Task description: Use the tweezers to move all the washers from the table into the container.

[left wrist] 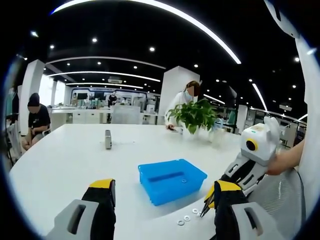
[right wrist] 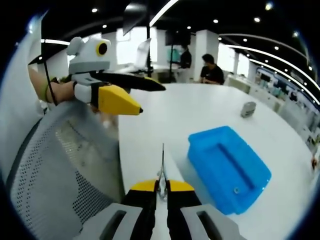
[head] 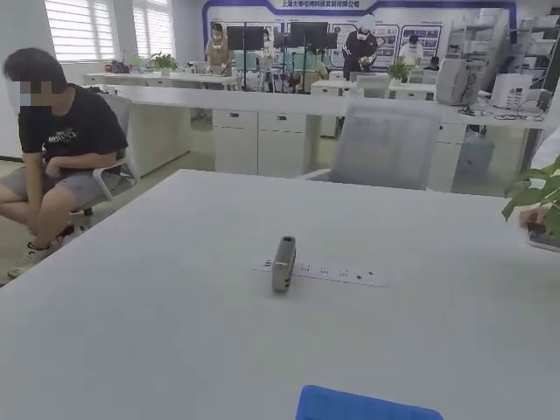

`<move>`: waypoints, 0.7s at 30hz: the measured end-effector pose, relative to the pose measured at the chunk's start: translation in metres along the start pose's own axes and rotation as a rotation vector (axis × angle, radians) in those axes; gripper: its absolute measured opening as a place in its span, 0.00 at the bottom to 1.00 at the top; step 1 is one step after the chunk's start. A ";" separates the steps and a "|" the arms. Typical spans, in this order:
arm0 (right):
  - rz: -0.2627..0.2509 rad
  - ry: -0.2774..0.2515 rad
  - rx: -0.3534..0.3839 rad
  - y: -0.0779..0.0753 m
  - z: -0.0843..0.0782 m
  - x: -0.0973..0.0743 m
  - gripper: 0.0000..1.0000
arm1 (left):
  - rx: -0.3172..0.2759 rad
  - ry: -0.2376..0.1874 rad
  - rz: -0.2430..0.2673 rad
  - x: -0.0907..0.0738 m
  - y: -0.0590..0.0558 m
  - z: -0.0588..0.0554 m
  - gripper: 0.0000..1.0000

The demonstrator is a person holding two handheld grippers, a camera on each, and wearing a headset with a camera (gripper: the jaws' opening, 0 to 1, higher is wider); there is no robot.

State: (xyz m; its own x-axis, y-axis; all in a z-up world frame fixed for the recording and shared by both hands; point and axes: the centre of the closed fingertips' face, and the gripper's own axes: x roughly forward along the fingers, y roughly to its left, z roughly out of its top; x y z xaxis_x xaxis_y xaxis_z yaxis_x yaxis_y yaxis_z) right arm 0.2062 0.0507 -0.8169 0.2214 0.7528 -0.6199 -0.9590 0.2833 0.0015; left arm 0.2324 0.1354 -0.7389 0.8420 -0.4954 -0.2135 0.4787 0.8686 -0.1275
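In the left gripper view a blue container (left wrist: 171, 181) sits on the white table (left wrist: 75, 160) with one washer (left wrist: 184, 181) inside. Three washers (left wrist: 187, 218) lie on the table just in front of it. My left gripper (left wrist: 164, 185) is open, with its jaws wide apart on either side of the container. My right gripper (left wrist: 210, 196) comes in from the right, shut on thin metal tweezers (left wrist: 204, 211) whose tips are beside the washers. In the right gripper view the tweezers (right wrist: 162, 165) stick out of the shut right gripper (right wrist: 161, 187). The container (right wrist: 227, 167) lies to the right and the left gripper (right wrist: 150, 98) hovers at the upper left.
A grey device (head: 283, 262) stands by a flush power strip (head: 337, 273) mid-table. A potted plant (left wrist: 196, 114) and a seated person (left wrist: 186, 102) are at the far edge. A mesh chair (right wrist: 60, 180) is close by me. Another person (head: 52, 149) sits to the left.
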 end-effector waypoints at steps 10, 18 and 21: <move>-0.053 -0.081 0.059 -0.018 0.029 -0.022 0.03 | -0.002 -0.015 0.018 -0.002 0.003 0.003 0.82; -0.091 -0.201 0.189 -0.044 0.053 -0.042 0.03 | -0.002 -0.018 0.019 -0.002 0.003 0.004 0.82; -0.065 -0.231 0.267 -0.051 0.054 -0.043 0.03 | -0.001 -0.018 0.017 -0.002 0.003 0.004 0.82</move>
State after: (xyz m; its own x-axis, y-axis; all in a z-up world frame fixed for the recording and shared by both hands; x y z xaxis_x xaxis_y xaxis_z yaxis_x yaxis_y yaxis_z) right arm 0.2550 0.0355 -0.7480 0.3434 0.8341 -0.4317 -0.8686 0.4569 0.1917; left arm 0.2327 0.1388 -0.7349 0.8545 -0.4801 -0.1984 0.4637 0.8771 -0.1254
